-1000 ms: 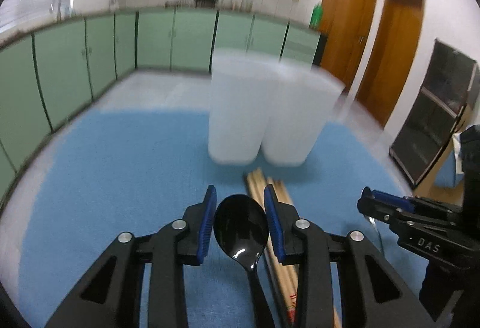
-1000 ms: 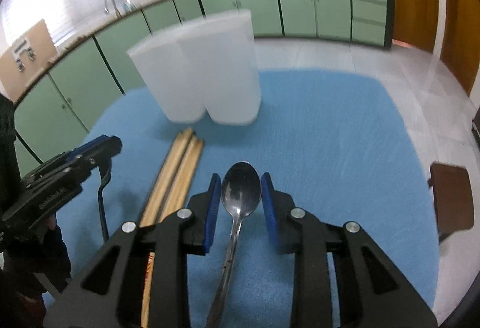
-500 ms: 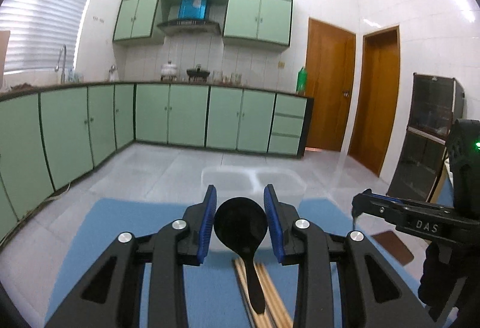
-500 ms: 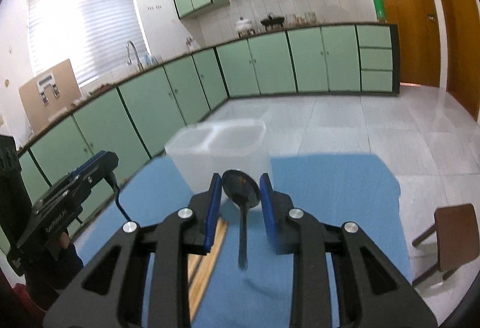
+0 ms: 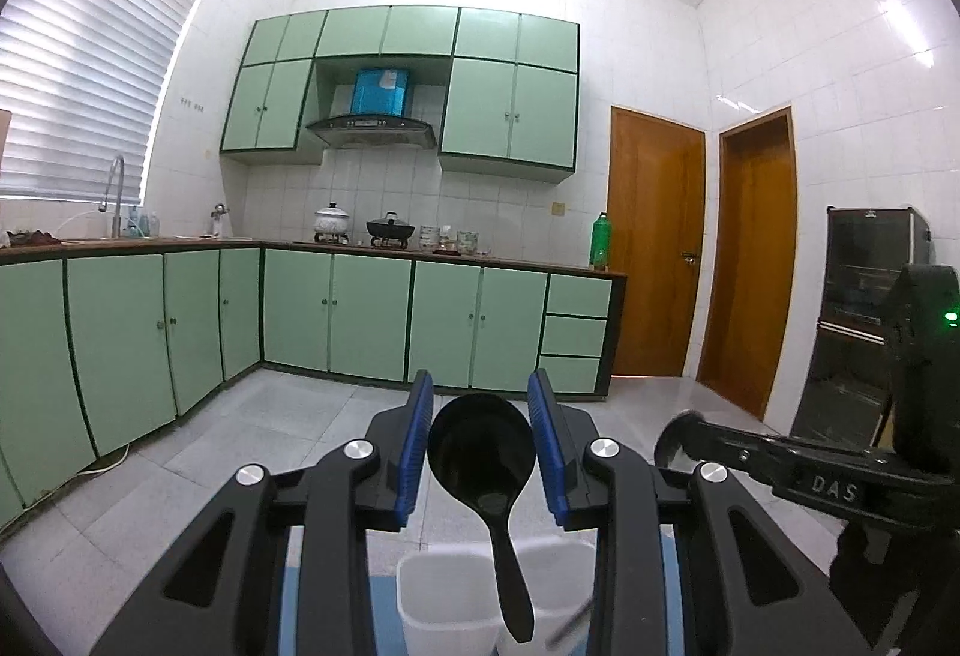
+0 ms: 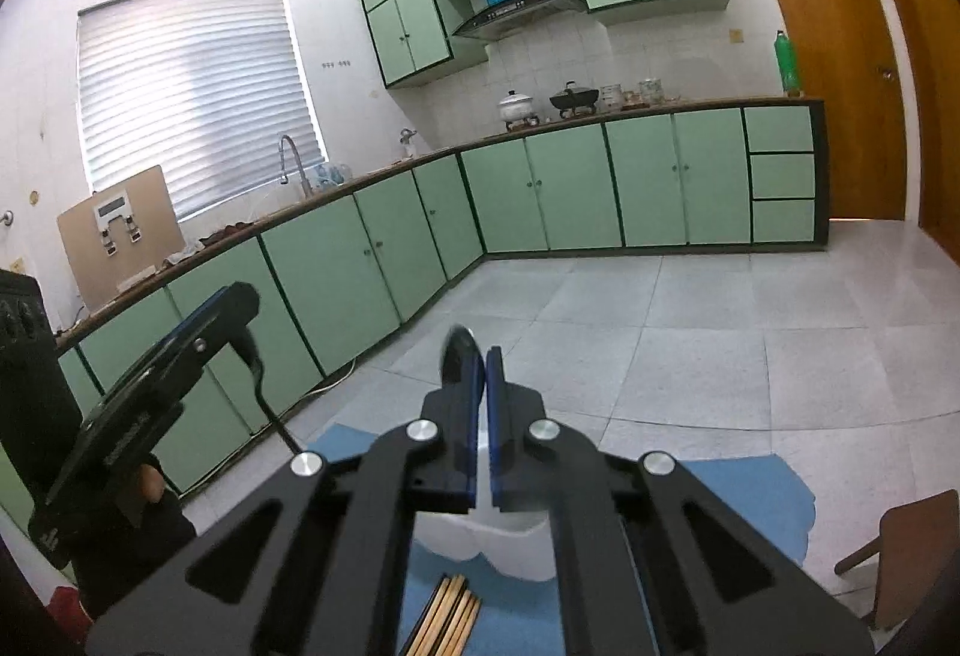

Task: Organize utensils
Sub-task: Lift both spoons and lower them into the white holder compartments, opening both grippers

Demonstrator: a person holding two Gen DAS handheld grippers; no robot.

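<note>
Utensils: chopsticks lie on my blue-matted table beside the twin-cup holder, above which my left gripper clamps a black spoon and my right gripper, jaws together, pinches a metal spoon.

A home kitchen. Green cabinets under a wooden counter and along the white-tiled wall, a range hood over a stove with pots, a sink faucet below the window blinds.
</note>
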